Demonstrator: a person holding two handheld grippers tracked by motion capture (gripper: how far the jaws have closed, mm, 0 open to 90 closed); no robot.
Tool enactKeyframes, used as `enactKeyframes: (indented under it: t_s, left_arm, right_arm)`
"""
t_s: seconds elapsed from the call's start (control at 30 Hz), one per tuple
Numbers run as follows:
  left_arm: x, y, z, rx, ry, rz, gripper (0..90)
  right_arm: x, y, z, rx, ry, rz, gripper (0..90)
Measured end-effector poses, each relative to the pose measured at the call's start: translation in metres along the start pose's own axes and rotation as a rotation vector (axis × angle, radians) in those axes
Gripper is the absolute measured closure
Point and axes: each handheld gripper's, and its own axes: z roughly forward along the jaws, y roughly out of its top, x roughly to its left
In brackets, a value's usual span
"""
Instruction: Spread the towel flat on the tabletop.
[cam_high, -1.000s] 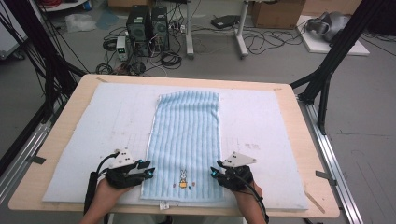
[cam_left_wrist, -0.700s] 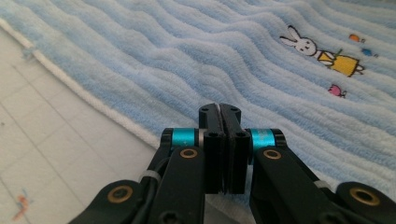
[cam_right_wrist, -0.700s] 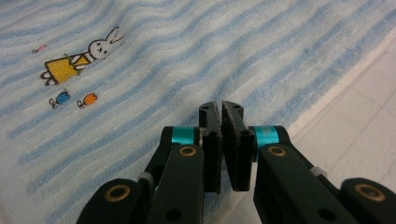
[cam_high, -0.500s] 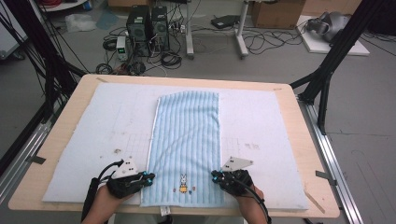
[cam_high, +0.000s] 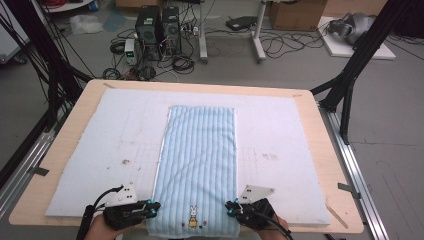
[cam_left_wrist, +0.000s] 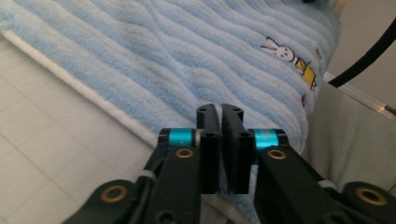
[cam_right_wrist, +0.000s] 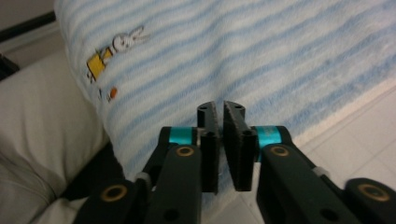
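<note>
Two hands work low at the near edge of the table. The left hand-held gripper (cam_high: 156, 207) and the right hand-held gripper (cam_high: 227, 207) lie almost level and point inward, tip toward tip, well apart. The left hand (cam_high: 100, 231) and the right hand (cam_high: 277, 229) clasp the bodies behind the jaws, with a grey plate on top of each and a cable trailing back. Both pairs of black jaws have just been opening and stand a narrow slit apart, with nothing visibly pinched in either gap.
</note>
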Motion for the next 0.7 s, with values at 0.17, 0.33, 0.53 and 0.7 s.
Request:
enactKeyframes:
  t_s: [0.17,0.33,0.53,0.7]
  left_arm:
    - [0.015,0.015,-0.001,-0.097,0.055,-0.070,55.8]
    - [0.033,0.029,-0.003,-0.164,0.095,-0.118,54.5]
    - [0.055,0.040,0.001,-0.178,0.121,-0.154,54.7]
    - [0.075,0.048,0.006,-0.187,0.143,-0.179,54.7]
  right_arm:
    - [-0.011,0.016,0.008,-0.047,-0.046,0.040,66.1]
    - [-0.017,0.030,0.029,-0.065,-0.059,0.060,59.8]
    - [-0.010,0.036,0.047,0.003,0.032,-0.014,79.1]
    - [-0.011,0.032,0.045,0.013,0.068,-0.042,87.3]
